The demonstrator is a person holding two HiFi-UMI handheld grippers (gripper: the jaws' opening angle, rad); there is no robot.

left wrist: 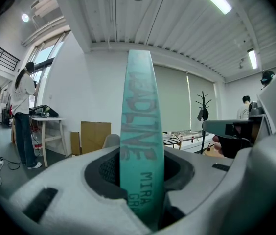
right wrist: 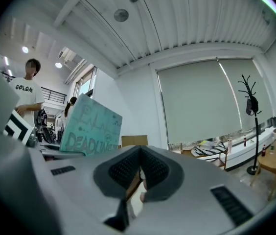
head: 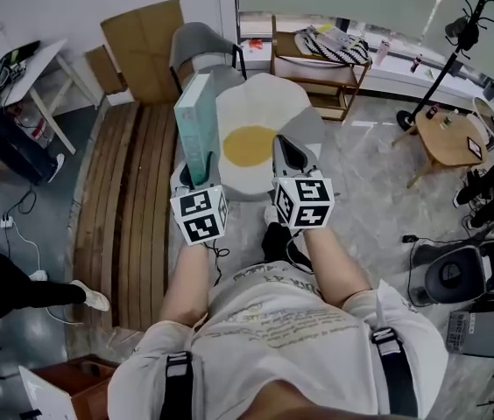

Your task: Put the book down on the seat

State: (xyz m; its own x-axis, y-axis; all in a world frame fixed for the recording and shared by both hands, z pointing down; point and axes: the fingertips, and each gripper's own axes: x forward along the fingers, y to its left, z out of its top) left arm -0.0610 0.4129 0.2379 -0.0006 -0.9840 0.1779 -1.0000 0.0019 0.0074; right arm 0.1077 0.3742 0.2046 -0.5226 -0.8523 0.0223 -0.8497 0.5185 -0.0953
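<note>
the teal book [head: 194,121] stands upright, its lower edge pinched between the jaws of the left gripper [head: 197,180], with the spine facing back toward the person. it is held in the air by the left edge of the egg-shaped seat [head: 260,103], not resting on it. the right gripper [head: 287,154] is level beside it, jaws pressed together on nothing. both forearms reach forward, side by side.
</note>
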